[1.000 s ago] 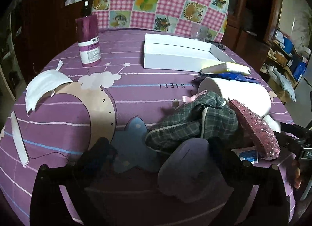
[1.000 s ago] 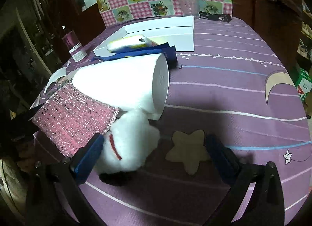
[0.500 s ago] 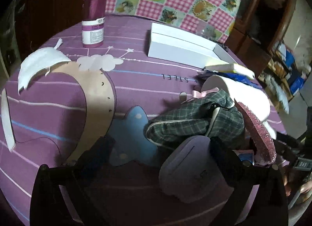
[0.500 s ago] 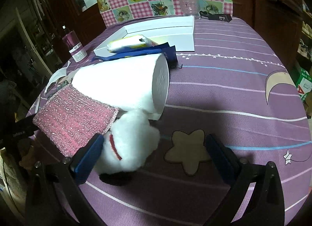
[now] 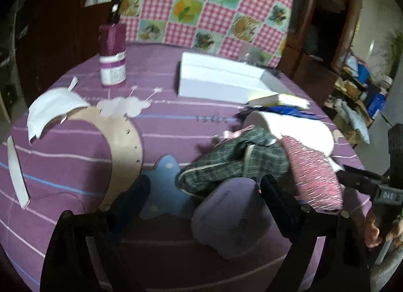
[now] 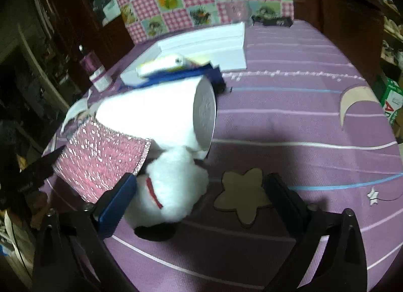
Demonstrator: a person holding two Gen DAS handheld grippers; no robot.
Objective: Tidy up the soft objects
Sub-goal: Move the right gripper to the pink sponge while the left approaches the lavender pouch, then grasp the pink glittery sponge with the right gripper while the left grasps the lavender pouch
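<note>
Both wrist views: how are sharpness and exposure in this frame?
Left wrist view: motion-smeared, the plaid cloth and white box soft-edged, corners dark. Right wrist view: paper roll blown out to flat white, pink scouring pad streaked, a broad shadow on the tablecloth.

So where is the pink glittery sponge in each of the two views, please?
Left wrist view: the pink glittery sponge is at the right, lower middle, seen nearly edge-on, leaning on the paper roll.
Right wrist view: the sponge is at the left, lower middle, its broad face showing.
Shared landmark: the paper roll, directly behind the sponge in both.
</note>
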